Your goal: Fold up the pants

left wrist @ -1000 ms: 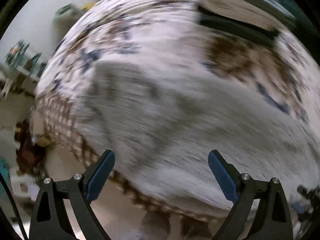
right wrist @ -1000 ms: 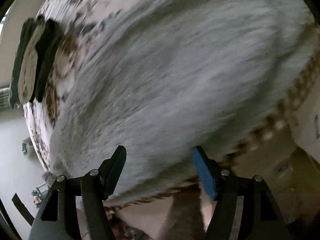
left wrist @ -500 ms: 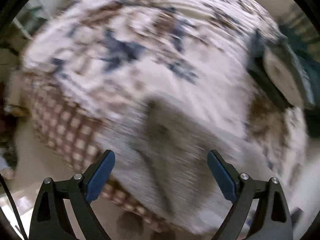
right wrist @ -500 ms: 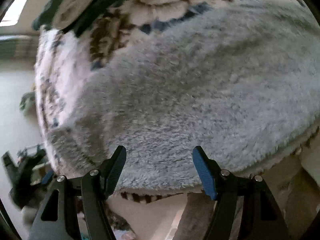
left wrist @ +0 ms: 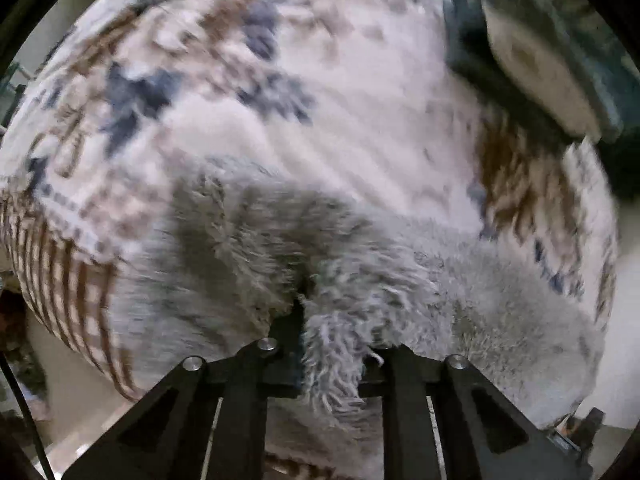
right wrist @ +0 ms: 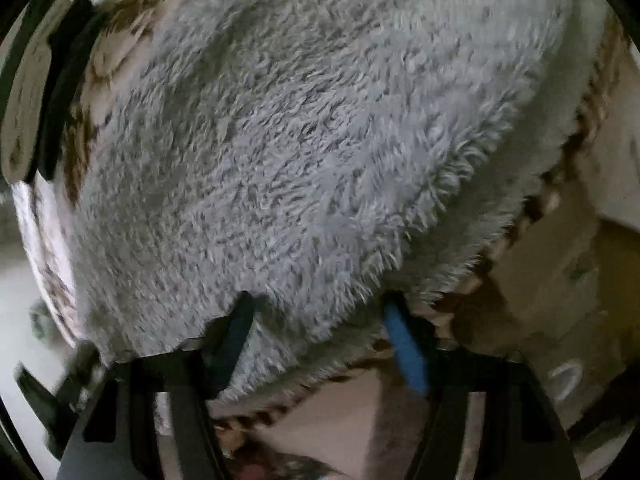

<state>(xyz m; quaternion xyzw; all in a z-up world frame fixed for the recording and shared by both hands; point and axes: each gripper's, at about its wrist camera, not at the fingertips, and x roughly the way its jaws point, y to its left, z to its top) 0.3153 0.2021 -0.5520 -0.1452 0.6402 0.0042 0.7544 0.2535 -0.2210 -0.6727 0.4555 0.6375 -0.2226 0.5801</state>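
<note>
Both grippers have just been closing on the fluffy grey pants (right wrist: 304, 152), spread on the patterned bed (left wrist: 360, 92): left gripper (left wrist: 332, 344) clenched on a tuft at 6 o'clock, right gripper (right wrist: 320, 328) pinching the hem.

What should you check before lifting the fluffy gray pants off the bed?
1. Left gripper shut on pants: ok, a tuft is bunched between its fingers after the jaws closed.
2. Right gripper holds the pants' edge: ok, its jaws have just been closing, fabric between them.
3. Blanket not pinched too: cannot tell.
4. Pants lying flat: not ok, bunched at left gripper.
5. Pillows clear of pants: ok.
</note>
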